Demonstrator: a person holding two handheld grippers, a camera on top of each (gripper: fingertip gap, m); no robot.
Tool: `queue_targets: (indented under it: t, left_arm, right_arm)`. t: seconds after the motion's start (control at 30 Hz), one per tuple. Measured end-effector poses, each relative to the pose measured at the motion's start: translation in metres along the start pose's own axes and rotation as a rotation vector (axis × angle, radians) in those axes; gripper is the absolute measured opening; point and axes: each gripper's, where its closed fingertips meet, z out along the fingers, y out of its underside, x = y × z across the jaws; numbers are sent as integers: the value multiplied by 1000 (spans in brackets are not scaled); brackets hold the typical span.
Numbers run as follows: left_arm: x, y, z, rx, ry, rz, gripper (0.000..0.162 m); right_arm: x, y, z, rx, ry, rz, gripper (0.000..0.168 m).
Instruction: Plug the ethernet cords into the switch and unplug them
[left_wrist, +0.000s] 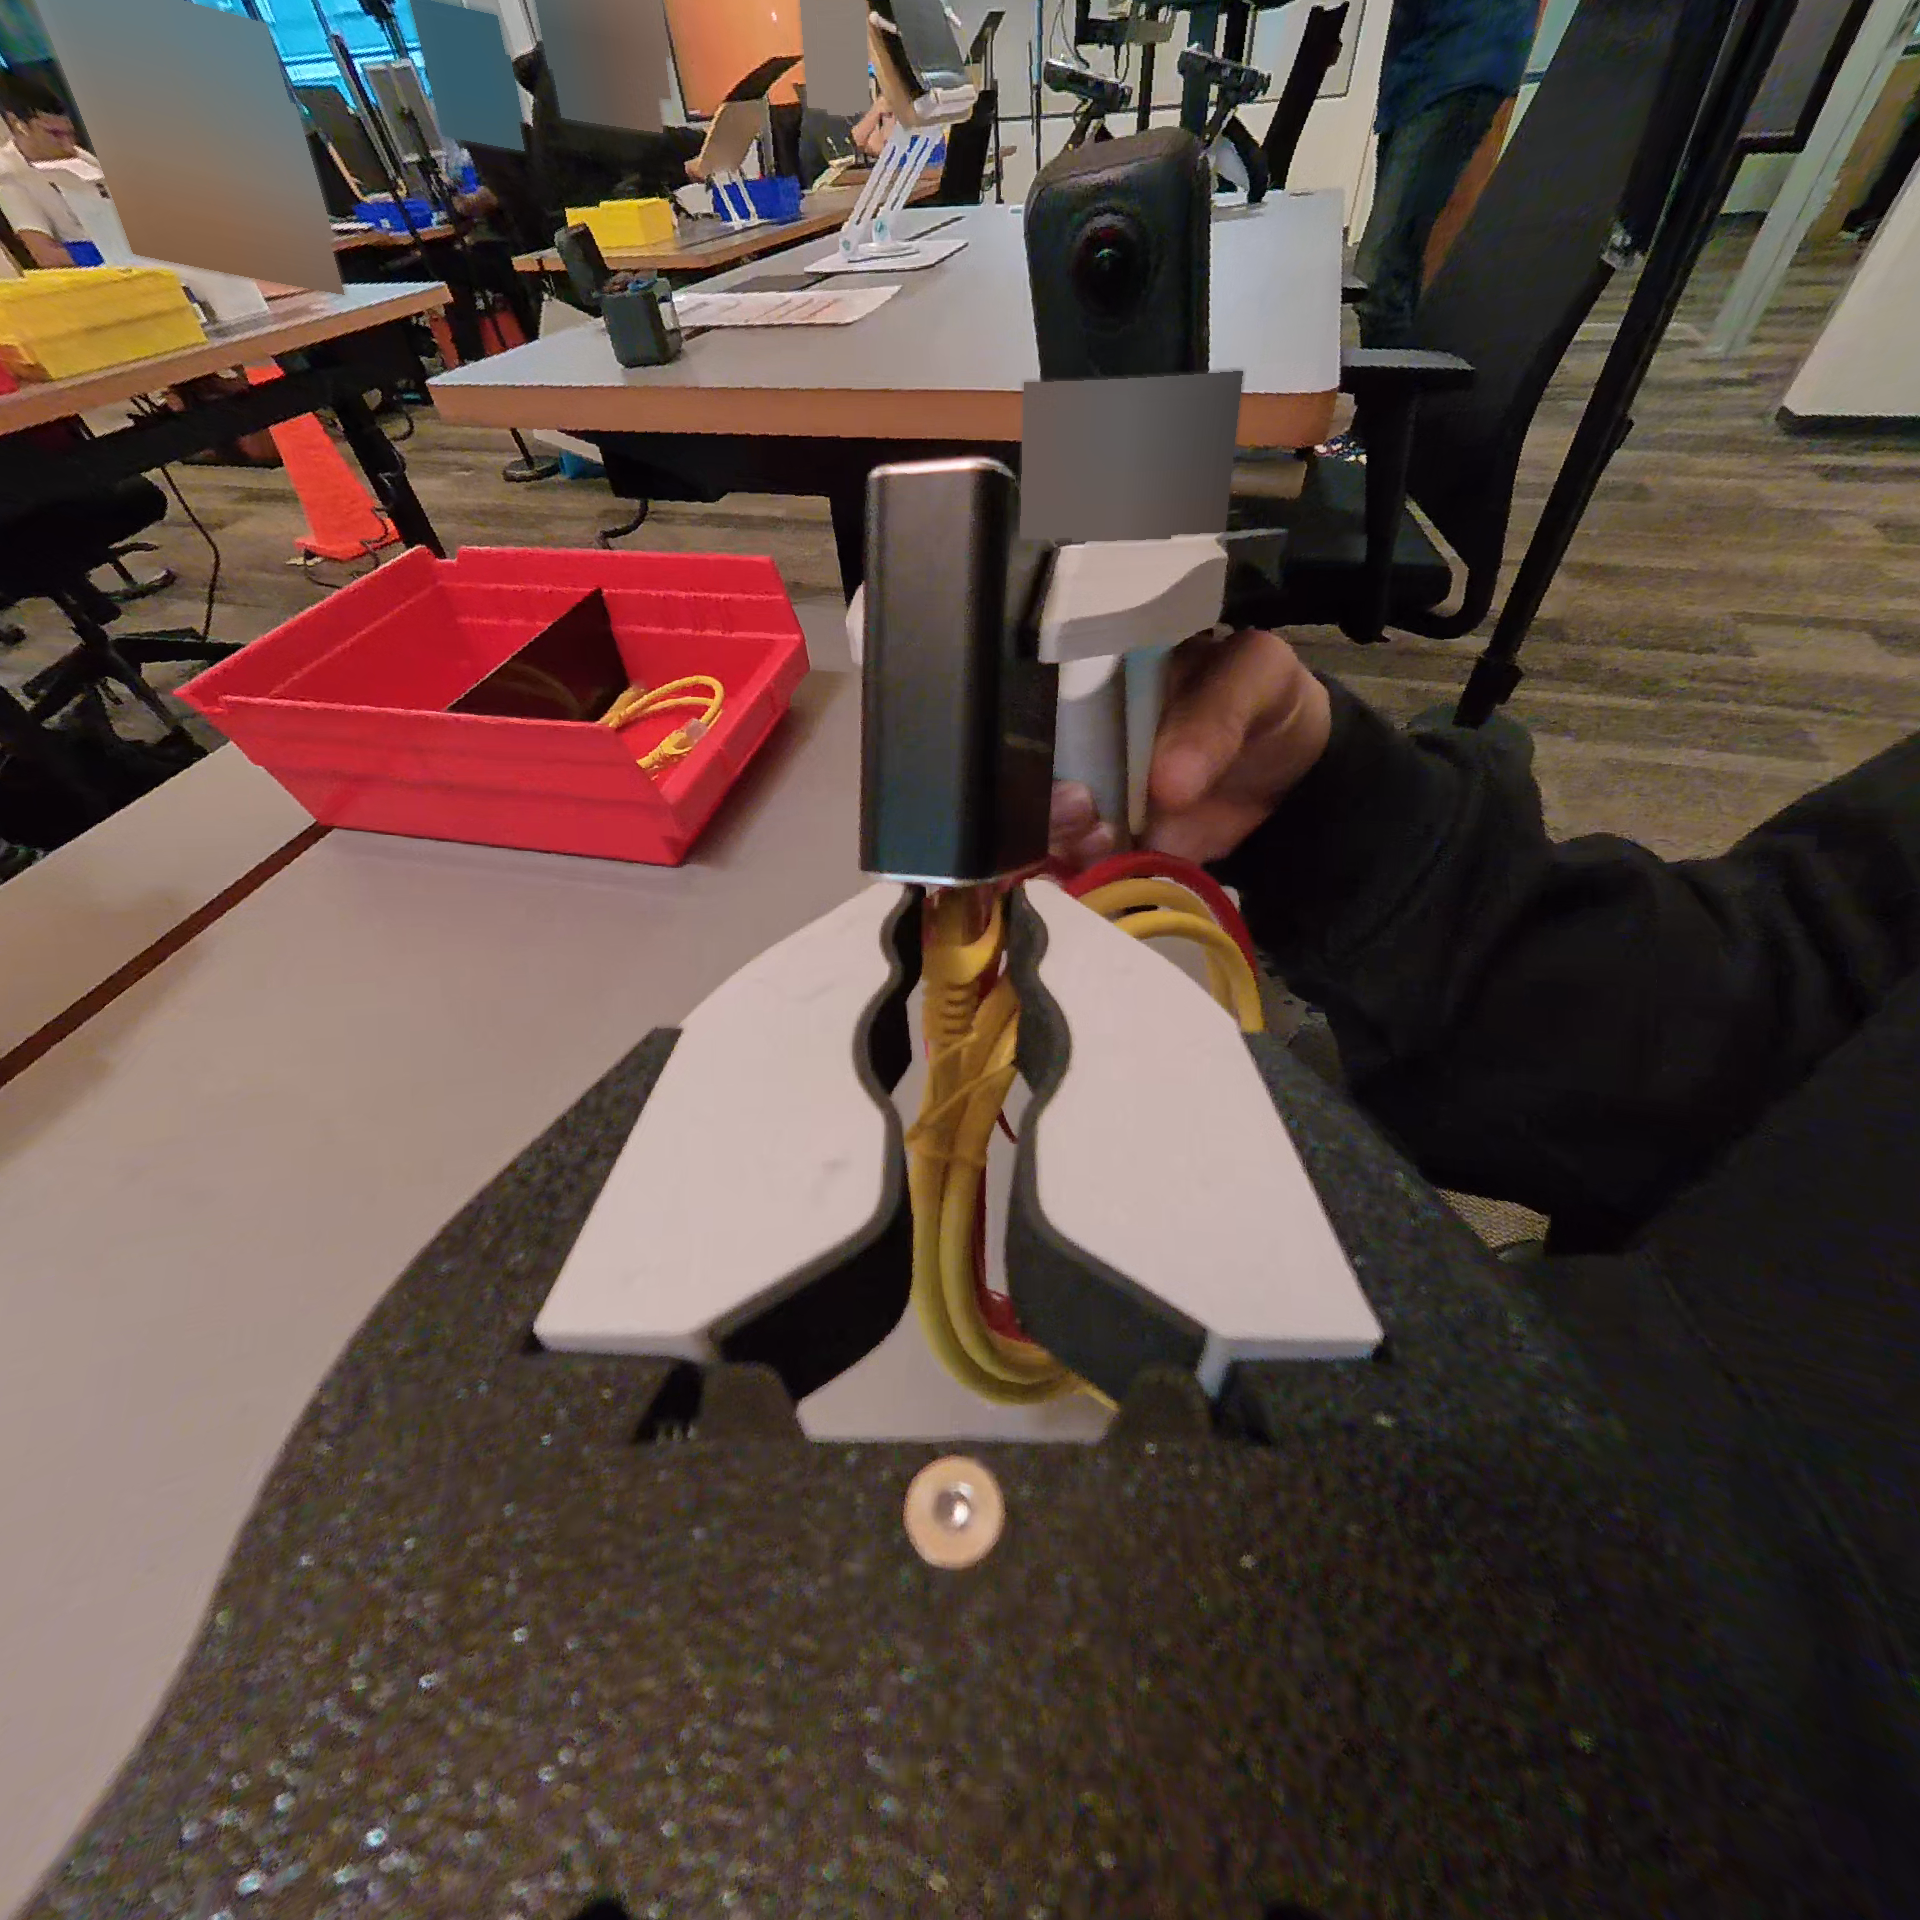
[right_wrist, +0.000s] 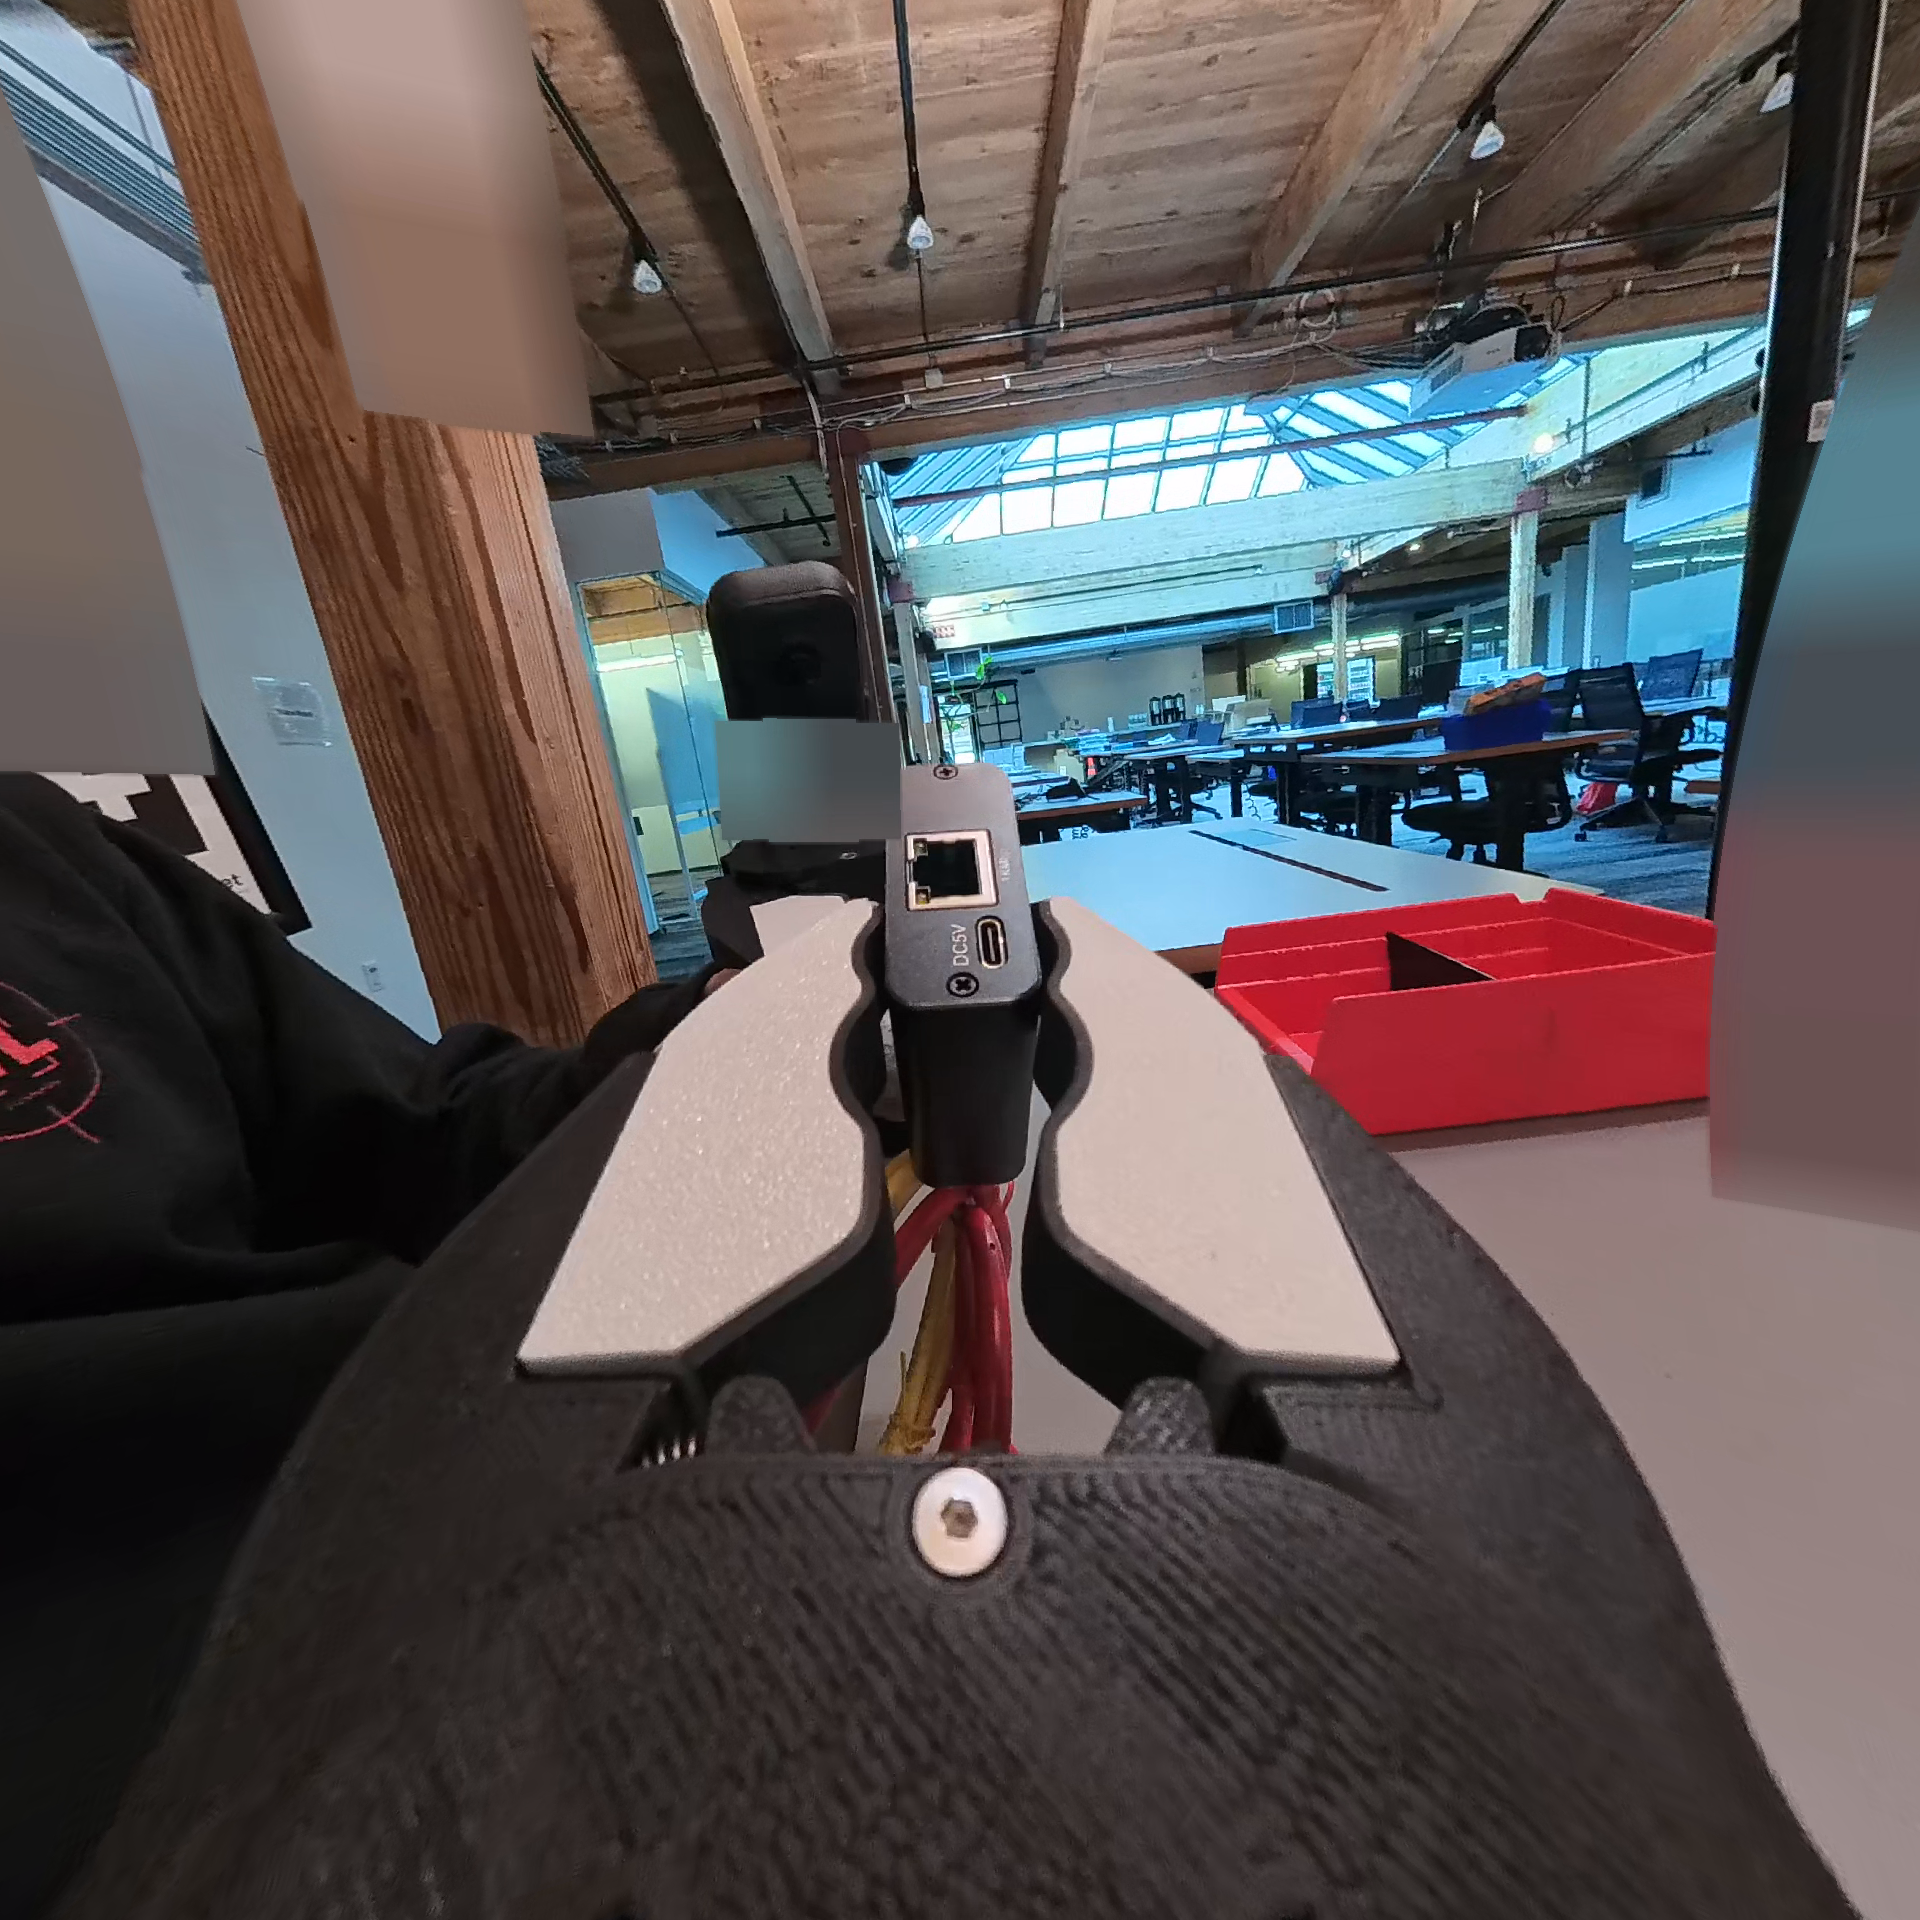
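Observation:
In the left wrist view the black switch (left_wrist: 940, 675) stands upright above the table. My left gripper (left_wrist: 961, 925) is just below it, shut on the plug end of a yellow ethernet cord (left_wrist: 956, 997) at the switch's underside. Red cords (left_wrist: 1174, 873) loop beside it. A hand holds the right gripper, and one of its white fingers (left_wrist: 1132, 597) clamps the switch. In the right wrist view my right gripper (right_wrist: 958, 925) is shut on the switch (right_wrist: 961, 1060), whose end face shows an empty port. Red cords (right_wrist: 977, 1299) and a yellow cord (right_wrist: 930, 1351) hang beneath.
A red bin (left_wrist: 499, 717) sits on the grey table (left_wrist: 416, 1039) at the left, with a black divider and another yellow cord (left_wrist: 670, 717) inside. It also shows in the right wrist view (right_wrist: 1475, 1029). The person's dark sleeve (left_wrist: 1558, 935) is at the right. Other desks and chairs stand behind. Across from one pair of fingers to the other is roughly 4 cm.

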Motion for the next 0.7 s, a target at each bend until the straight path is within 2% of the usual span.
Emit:
queue_targets:
  t: [0.33,0.53,0.7]
  left_arm:
    - [0,-5,-1,4,-52,67,14]
    - [4,-13,-4,118,88,-102,13]
    - [1,-9,-2,179,145,-192,13]
  right_arm:
    - [-4,-5,0,15,-4,-24,26]
    - [-11,-10,1,16,-12,-75,26]
    - [-9,-7,3,-30,36,-157,26]
